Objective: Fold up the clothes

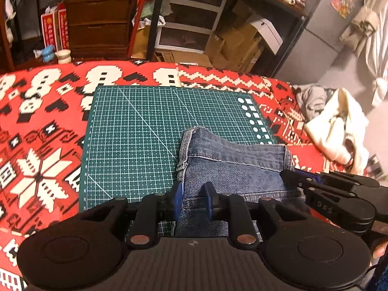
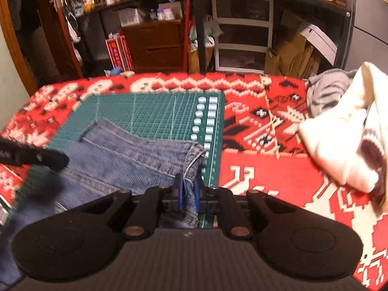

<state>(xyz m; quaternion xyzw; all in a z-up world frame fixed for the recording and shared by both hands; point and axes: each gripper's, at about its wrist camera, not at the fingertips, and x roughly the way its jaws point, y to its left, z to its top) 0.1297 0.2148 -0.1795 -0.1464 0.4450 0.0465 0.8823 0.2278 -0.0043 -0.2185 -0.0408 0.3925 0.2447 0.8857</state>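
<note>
— Nearest us, both grippers have the jeans (image 1: 232,167). The left gripper (image 1: 193,200) has its jaws pinching a wide fold of denim at the near edge; the right gripper (image 2: 188,195) has its jaws pressed close on a thin bunched corner.

— That right bite looks small to me. If it pulls hard, I'd guess the corner slips out and the layer flops back.

— And the left one holds a thick wad, several layers perhaps. Lift those unevenly and the fold goes crooked.

— Where do the jeans sit, though?

— On the mat (image 1: 135,126), toward its near right part, already doubled over, with a hem standing up at the far end. Whether another fold is due or this is the last tidy-up, I can't tell.

— The two tools are close together as well. They could knock each other.

— Further off to the right, the white garment (image 2: 339,131) lies heaped on the blanket (image 1: 36,111). A wide swing might drag into it.
</note>
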